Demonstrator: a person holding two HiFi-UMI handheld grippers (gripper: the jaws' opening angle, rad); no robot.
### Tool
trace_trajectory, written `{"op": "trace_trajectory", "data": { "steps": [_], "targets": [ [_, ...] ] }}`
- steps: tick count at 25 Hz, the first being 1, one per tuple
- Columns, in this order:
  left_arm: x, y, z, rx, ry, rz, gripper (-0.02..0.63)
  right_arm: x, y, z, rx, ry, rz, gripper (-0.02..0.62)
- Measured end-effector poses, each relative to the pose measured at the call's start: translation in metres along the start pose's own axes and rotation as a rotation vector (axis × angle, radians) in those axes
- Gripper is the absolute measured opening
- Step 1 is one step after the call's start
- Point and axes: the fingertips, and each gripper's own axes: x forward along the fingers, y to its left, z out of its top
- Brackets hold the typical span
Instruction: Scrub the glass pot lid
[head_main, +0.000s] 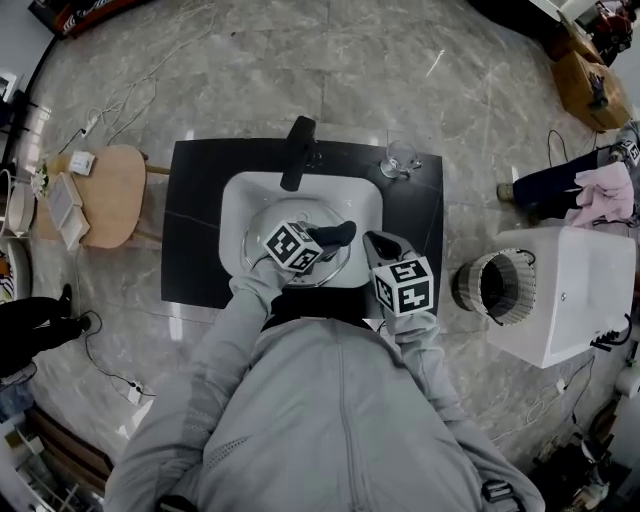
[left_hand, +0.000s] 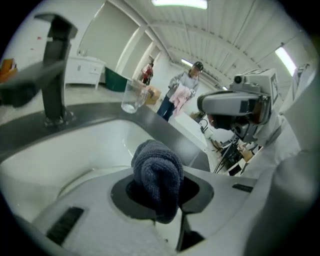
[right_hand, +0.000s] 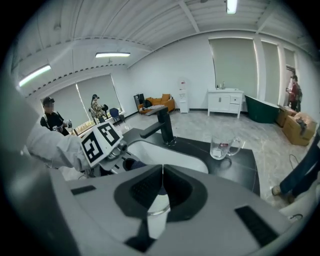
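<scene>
The round glass pot lid (head_main: 268, 226) lies in the white sink basin (head_main: 236, 202). My left gripper (head_main: 328, 240) hovers over the lid, shut on a dark blue-grey knitted cloth (head_main: 343, 232). In the left gripper view the cloth (left_hand: 157, 172) bulges out between that gripper's (left_hand: 159, 199) jaws, above the basin. My right gripper (head_main: 372, 240) is at the lid's right edge, jaws shut. In the right gripper view its (right_hand: 162, 182) pads meet with nothing visible between them. The lid's rim (right_hand: 156, 211) shows through the gap below them.
A black faucet (head_main: 298, 152) stands at the back of the black counter (head_main: 195, 222), with a glass mug (head_main: 400, 160) to its right. A wooden stool (head_main: 112, 195) is at the left. A white unit (head_main: 565, 290) and a bin (head_main: 490, 286) are at the right. People stand in the background.
</scene>
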Motion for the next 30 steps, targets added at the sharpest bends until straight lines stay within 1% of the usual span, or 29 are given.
{"op": "trace_trajectory", "data": {
  "steps": [4, 7, 11, 16, 19, 22, 26, 30],
  "targets": [
    [-0.044, -0.002, 0.042, 0.113, -0.173, 0.086, 0.094, -0.004, 0.005, 0.029, -0.049, -0.056, -0.001, 0.029],
    [-0.083, -0.005, 0.068, 0.177, -0.286, 0.161, 0.094, -0.010, 0.015, 0.056, -0.107, -0.102, -0.001, 0.029],
    [-0.137, -0.007, 0.093, 0.243, -0.387, 0.287, 0.094, -0.020, 0.031, 0.098, -0.209, -0.168, -0.006, 0.029],
    [-0.205, -0.005, 0.117, 0.289, -0.464, 0.456, 0.094, -0.039, 0.052, 0.154, -0.311, -0.268, -0.009, 0.029],
    [-0.238, -0.010, 0.130, 0.306, -0.491, 0.547, 0.094, -0.055, 0.061, 0.179, -0.351, -0.317, -0.011, 0.029],
    [-0.272, -0.015, 0.147, 0.358, -0.511, 0.632, 0.094, -0.068, 0.069, 0.206, -0.376, -0.376, -0.014, 0.029],
    [-0.311, -0.030, 0.165, 0.438, -0.551, 0.704, 0.094, -0.082, 0.081, 0.236, -0.397, -0.438, -0.015, 0.029],
    [-0.338, -0.048, 0.180, 0.494, -0.584, 0.750, 0.094, -0.100, 0.094, 0.264, -0.449, -0.493, -0.024, 0.029]
  ]
}}
